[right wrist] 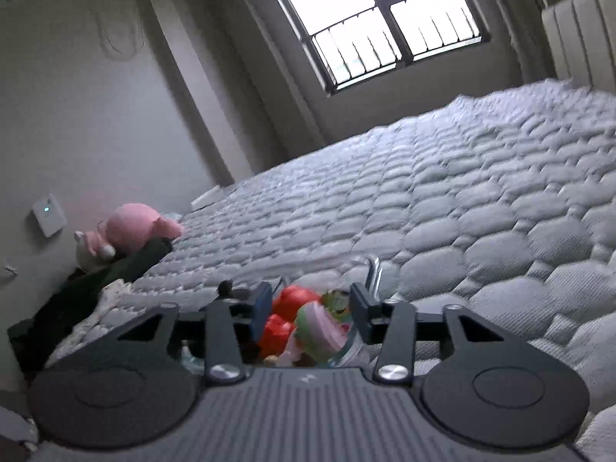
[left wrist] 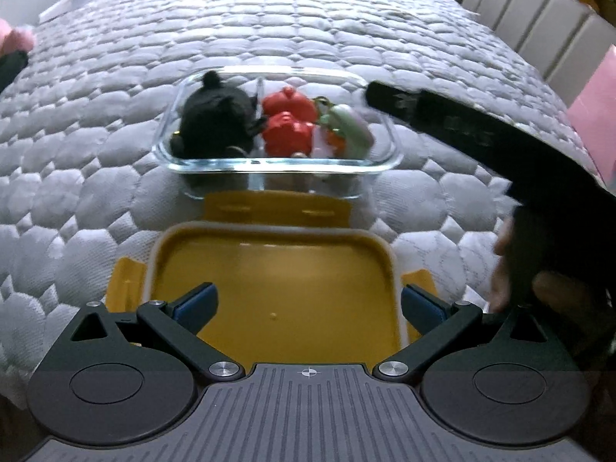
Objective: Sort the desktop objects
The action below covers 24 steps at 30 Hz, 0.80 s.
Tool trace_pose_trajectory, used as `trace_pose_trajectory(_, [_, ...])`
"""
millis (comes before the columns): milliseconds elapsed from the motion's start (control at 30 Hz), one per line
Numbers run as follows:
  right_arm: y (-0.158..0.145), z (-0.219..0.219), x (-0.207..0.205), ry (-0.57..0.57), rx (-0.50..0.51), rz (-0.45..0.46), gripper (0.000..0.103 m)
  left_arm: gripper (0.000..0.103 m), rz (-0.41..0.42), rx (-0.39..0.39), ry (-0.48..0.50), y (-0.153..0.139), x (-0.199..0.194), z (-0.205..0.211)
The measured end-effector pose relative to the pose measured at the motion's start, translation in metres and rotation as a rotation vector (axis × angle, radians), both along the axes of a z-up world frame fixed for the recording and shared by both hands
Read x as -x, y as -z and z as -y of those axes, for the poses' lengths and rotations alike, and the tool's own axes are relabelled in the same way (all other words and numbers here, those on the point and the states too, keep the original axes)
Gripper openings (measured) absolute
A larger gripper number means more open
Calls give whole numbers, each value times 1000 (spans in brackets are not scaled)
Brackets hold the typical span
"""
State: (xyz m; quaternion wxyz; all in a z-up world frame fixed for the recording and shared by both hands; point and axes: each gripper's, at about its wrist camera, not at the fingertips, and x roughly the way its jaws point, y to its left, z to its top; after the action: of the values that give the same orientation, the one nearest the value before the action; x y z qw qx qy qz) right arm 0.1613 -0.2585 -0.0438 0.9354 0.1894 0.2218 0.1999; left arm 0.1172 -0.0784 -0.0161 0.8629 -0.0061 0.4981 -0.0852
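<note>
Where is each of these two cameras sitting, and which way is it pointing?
Left wrist: rides the left gripper, looking along its open fingers over a yellow lid at the glass container; the right gripper crosses.
Right wrist: rides the right gripper, tilted towards the window.
Shared: the red toys, the quilted bed.

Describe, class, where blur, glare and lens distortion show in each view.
Left wrist view: fisheye bows the quilted mattress, the right gripper is smeared by motion, and reflections streak the glass container. Right wrist view: the window is blown out and the toys are soft.
</note>
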Motion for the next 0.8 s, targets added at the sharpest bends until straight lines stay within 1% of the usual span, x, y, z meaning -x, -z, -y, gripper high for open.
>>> trace_pose_trajectory(100, [4,-5,-3,-9,19,-19,41,103,-14,-25,21,4,2,3])
trace_pose_trajectory(233, [9,-8,-7,-28,25,-58,40,103,-22,-93,10,10,2,3])
trace_pose_trajectory(433, [6,-11,-1,-53,57,-50,42,103,-23,-85,25,9,5,2])
trace_pose_trajectory(467, [5,-11,1,-51,64,-48,43,103,-18,-85,29,8,6,3])
trace_pose_trajectory(533, [3,-10,4,-45,72,-41,51,103,-7,-79,45,6,6,6])
trace_pose_trajectory(700, [3,-1,4,-17,54,-45,53,103,45,-72,120,-13,12,22])
trace_pose_trajectory(800, [4,9,3,6,25,-53,66,103,95,-64,193,-27,21,32])
